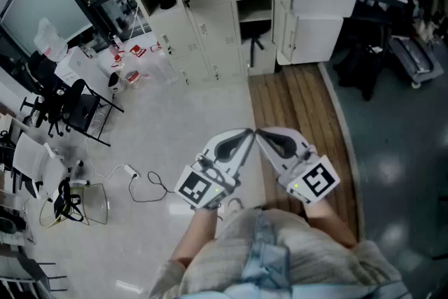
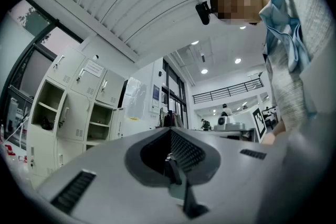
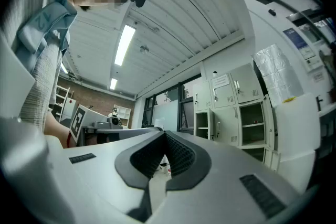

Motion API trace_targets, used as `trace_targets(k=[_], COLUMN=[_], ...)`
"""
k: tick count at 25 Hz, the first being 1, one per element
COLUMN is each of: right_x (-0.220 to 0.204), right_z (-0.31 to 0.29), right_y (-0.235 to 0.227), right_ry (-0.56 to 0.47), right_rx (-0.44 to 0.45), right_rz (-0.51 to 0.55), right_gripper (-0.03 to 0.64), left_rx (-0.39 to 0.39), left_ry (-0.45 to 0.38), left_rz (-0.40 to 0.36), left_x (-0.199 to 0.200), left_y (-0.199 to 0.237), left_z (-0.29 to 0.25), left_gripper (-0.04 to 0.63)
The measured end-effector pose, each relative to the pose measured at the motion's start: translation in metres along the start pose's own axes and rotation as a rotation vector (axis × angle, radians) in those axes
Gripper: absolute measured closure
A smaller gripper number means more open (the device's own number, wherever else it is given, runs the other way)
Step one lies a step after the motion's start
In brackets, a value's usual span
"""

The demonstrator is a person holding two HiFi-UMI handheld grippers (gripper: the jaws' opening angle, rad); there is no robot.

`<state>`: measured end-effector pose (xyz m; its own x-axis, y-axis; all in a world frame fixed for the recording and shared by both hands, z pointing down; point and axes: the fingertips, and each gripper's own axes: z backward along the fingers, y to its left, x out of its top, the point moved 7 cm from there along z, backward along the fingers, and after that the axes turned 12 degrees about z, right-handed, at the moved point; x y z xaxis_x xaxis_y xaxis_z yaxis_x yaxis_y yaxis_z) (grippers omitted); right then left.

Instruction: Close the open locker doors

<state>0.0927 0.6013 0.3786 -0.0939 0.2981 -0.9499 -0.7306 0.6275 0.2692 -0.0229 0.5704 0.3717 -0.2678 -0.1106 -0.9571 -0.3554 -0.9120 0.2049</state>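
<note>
Currently | left gripper (image 1: 246, 135), right gripper (image 1: 262, 136) pointing forward, jaws pinched together, empty | locker door (image 1: 187, 10) hanging open at 11 o'clock | risk: tips skidding off (door rebounding).

My left gripper (image 1: 246, 136) and right gripper (image 1: 262, 137): white shells, dark ribbed fingers (image 2: 187, 150), black-and-white marker cube (image 1: 196, 187) each. I wear a pale knit top (image 1: 311, 257), light-blue denim collar (image 1: 270, 254).

No text can be read. A paper sheet (image 2: 95, 67) is fixed on an upper locker door (image 2: 87, 77), a blue notice (image 2: 156, 93) is seen at four o'clock of it, and square markers (image 1: 195, 188) are carried by two cubes; all are illegible.
</note>
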Motion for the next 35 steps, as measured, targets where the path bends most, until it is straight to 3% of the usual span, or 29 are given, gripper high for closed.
trace_targets(k=[14,20,25,35], right_x=[-0.002,-0.004,-0.005,-0.017], right_z=[-0.001,0.003,0.003,-0.026], right_y=[-0.007,-0.005,-0.005,-0.001], right_ry=[-0.001,-0.028,-0.025,-0.011], right_rx=[0.012,0.055,0.050,0.122], right_rz=[0.012,-0.073,-0.079,-0.095], right_gripper=[0.615,0.615,0.615,0.614], left_rx=[0.009,0.009,0.020,0.096], left_ry=[-0.004,-0.006,-0.004,-0.001], left_rz=[-0.007,-0.009,-0.005,0.004], left_x=[0.001,0.001,0.001,0.003], left_y=[0.002,-0.001,0.000,0.022], left_z=[-0.005,-0.002,-0.002,0.016], left_gripper=[0.592,0.592,0.592,0.592])
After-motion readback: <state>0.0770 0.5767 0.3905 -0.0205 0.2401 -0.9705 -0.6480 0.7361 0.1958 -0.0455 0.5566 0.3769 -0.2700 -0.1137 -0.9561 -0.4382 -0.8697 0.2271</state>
